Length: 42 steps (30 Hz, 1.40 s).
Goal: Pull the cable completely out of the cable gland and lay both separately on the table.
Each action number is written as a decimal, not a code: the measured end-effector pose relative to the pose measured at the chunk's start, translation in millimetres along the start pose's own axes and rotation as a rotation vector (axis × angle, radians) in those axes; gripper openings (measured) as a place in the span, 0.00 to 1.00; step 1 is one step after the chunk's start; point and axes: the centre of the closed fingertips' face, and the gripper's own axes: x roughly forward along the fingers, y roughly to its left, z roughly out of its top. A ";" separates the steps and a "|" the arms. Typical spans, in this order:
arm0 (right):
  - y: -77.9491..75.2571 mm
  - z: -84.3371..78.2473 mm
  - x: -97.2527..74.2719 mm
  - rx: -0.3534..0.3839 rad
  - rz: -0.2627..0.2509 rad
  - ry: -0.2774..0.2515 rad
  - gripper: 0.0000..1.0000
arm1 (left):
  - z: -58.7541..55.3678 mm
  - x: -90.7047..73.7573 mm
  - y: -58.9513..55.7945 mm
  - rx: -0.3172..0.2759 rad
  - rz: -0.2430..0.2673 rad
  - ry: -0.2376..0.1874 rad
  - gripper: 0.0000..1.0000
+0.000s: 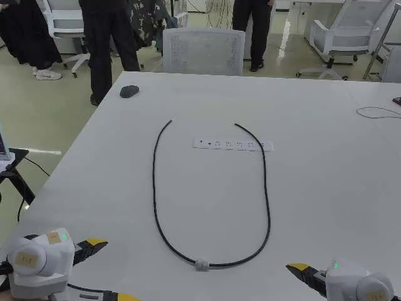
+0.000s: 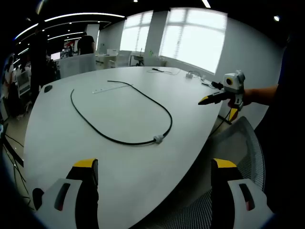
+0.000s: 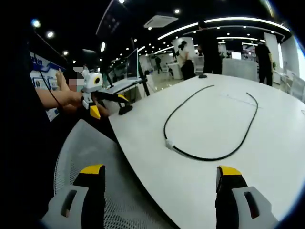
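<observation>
currently: left gripper (image 2: 155,163) lower left of head view, jaws spread wide, empty. black cable (image 1: 154,188) in u-loop mid-frame on white table (image 1: 326,188); grey cable gland (image 1: 201,264) on cable at loop's bottom. right gripper (image 3: 161,170) lower right, jaws apart, empty.

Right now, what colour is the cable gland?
Light grey cable gland, sitting on the black cable; head view shows it best.

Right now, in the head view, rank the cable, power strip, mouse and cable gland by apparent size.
1. cable, by far the longest.
2. power strip.
3. mouse, though it lies farther away.
4. cable gland, smallest despite being nearest.
</observation>
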 end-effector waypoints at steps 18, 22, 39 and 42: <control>-2.2 0.8 -3.7 0.008 -0.015 -0.015 0.92 | 8.0 1.1 12.0 -0.022 0.022 -0.030 0.99; -4.9 3.5 4.3 0.015 -0.012 -0.008 0.92 | 6.7 4.4 14.5 0.001 0.039 -0.015 0.99; -9.4 17.1 39.8 -0.025 0.022 0.048 0.92 | 4.7 13.5 23.8 -0.017 0.000 -0.014 0.99; -12.4 20.4 48.3 -0.037 0.029 0.064 0.91 | 4.1 16.1 24.1 -0.018 -0.011 -0.011 0.98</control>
